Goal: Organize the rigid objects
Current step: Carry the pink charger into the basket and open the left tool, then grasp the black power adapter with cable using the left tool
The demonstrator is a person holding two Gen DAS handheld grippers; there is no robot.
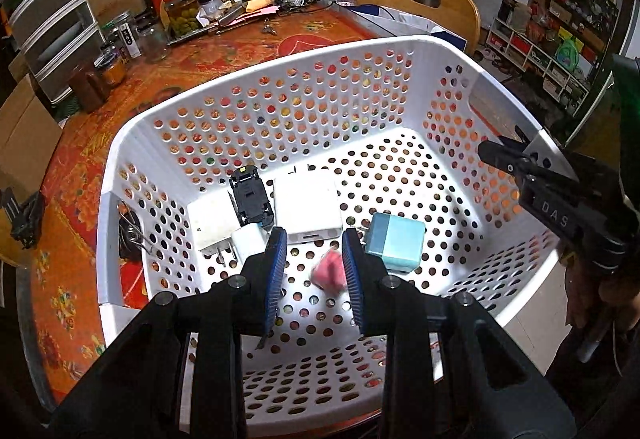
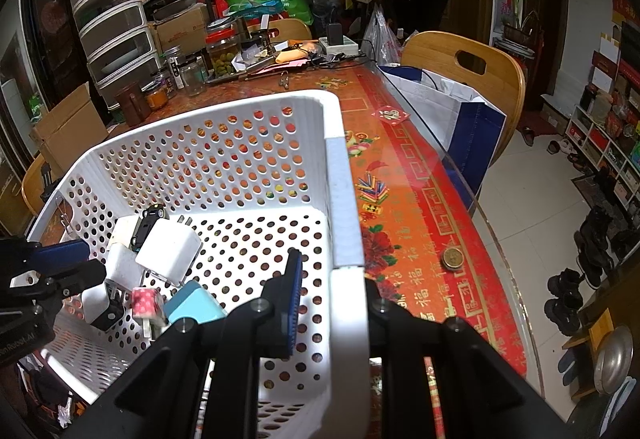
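1. Hovering inside the white perforated basket (image 1: 448, 55), the left gripper (image 1: 314, 267) has its ribbed blue pads spread apart, gripping nothing.
2. Blurred below and between them is a small pink charger (image 1: 330, 271), beside a smooth teal cube charger (image 1: 396, 241).
3. White chargers (image 1: 308, 209) flank an overturned black toy car (image 1: 252, 201).
4. Straddling the basket's right wall, the right gripper (image 2: 332, 303) clamps its rim.

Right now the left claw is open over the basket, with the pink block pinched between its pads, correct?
Not quite. The left claw is open over the basket, but the pink block isn't pinched: the left wrist view shows it blurred and loose between the spread pads, apparently dropping toward the basket floor.
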